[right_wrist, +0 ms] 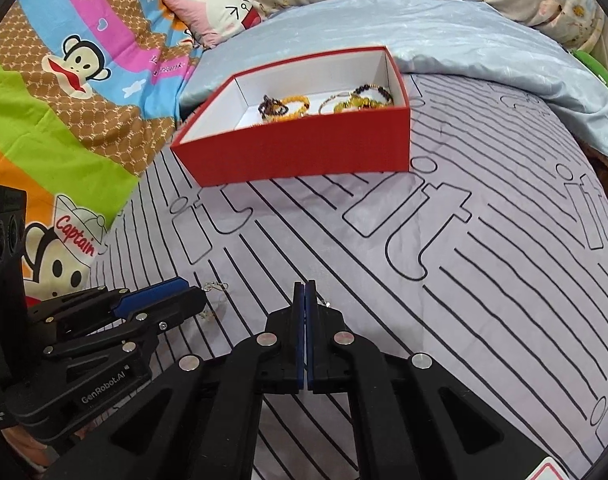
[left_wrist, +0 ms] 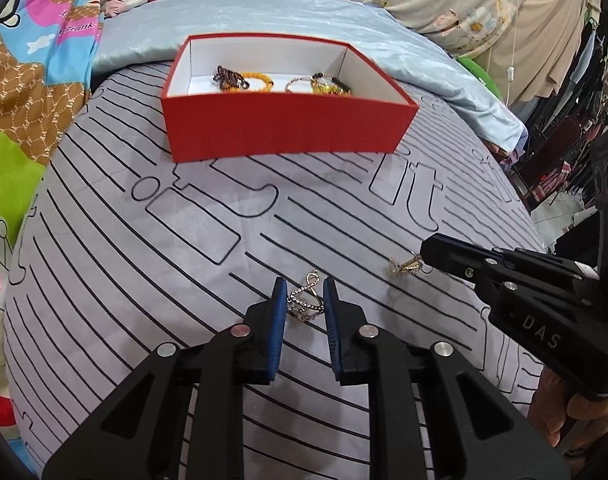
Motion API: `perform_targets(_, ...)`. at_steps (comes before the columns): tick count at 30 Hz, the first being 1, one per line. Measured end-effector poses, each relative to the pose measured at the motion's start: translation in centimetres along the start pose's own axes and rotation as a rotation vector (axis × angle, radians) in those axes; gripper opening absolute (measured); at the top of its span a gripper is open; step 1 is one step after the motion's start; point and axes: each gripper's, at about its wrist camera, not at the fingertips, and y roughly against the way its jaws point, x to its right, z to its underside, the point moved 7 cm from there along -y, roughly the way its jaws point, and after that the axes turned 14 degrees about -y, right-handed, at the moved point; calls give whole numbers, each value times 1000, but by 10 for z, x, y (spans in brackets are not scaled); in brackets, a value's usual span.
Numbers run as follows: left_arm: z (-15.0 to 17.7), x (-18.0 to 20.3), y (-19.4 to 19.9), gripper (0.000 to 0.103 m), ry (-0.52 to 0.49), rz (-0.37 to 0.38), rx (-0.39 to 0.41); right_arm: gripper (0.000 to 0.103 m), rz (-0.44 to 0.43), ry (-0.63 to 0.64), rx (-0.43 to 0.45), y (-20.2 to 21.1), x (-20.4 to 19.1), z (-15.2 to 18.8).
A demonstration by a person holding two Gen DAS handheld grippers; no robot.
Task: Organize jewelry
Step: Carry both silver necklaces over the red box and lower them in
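Note:
A red box (left_wrist: 287,128) with a white inside stands on the striped bedsheet and holds several bead bracelets (left_wrist: 243,78). It also shows in the right wrist view (right_wrist: 304,148). My left gripper (left_wrist: 304,286) is partly open, its blue pads on either side of a silver jewelled ring (left_wrist: 304,300) on the sheet. My right gripper (right_wrist: 305,286) is shut, apparently on a gold ring (left_wrist: 406,266) that pokes out at its tip in the left wrist view; in its own view only a small glint (right_wrist: 326,303) shows.
The grey sheet with black stripes (left_wrist: 183,240) covers the bed. A pale blue blanket (left_wrist: 263,16) lies behind the box. Colourful cartoon bedding (right_wrist: 63,80) lies to the left. Clothes hang at the far right (left_wrist: 564,40).

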Motion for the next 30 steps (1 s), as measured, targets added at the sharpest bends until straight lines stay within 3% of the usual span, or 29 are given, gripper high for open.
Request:
perform_targets(11, -35, -15, 31, 18, 16, -23, 71, 0, -31, 9, 69, 25, -10, -24)
perform_targets(22, -102, -42, 49, 18, 11, -76, 184, 0, -63, 43, 181, 43, -28, -91)
perform_targets(30, -149, -61, 37, 18, -2, -114, 224, 0, -69, 61, 231, 34, -41, -143)
